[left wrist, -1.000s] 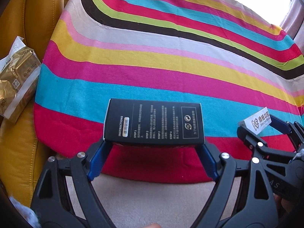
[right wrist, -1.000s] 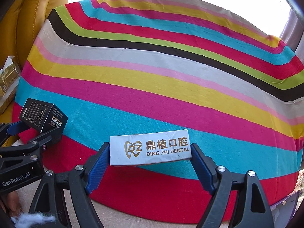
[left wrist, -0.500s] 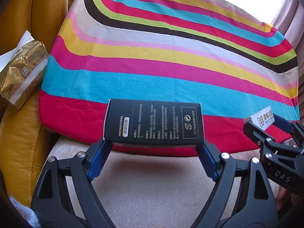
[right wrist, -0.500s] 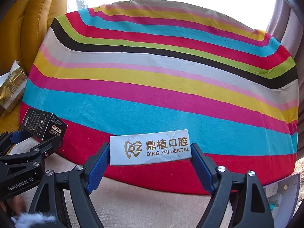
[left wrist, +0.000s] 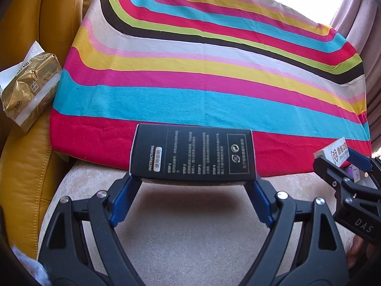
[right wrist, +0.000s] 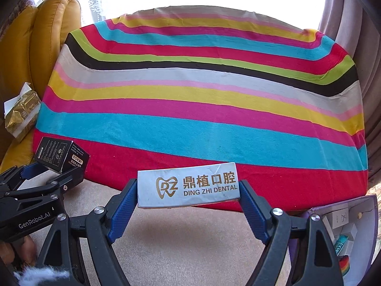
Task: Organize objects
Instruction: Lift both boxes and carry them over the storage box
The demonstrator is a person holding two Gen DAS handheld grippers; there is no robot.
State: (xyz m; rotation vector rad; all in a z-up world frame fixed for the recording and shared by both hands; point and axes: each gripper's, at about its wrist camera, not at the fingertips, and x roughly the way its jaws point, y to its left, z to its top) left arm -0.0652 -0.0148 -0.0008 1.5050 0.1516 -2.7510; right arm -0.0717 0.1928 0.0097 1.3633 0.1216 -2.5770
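You have a box in each gripper: your left gripper (left wrist: 193, 183) is clenched on the black box (left wrist: 192, 153), its blue pads (left wrist: 123, 200) pressing the two short ends so the printed face lies toward the camera, and your right gripper (right wrist: 188, 202) is clenched the same way on the white box (right wrist: 188, 185), the dental one. Both boxes hang clear of any surface, over the near edge of the striped cloth (right wrist: 202, 128) and the beige cushion (left wrist: 185, 226) in front of it. In the right wrist view the black box shows off to the left, well apart from the white one. This looks like the carrying step, with both things lifted and neither set down. An open purple box (right wrist: 371, 205), already holding small items, sits just right of your right gripper, and it seems the likely home for these, though you could also be heading for the cloth. Next you need to pick the spot, bring one box over it level, lower until it rests, and only then let the pads go. A gold packet (left wrist: 28, 88) lies on the yellow sofa (left wrist: 21, 166) to the left.
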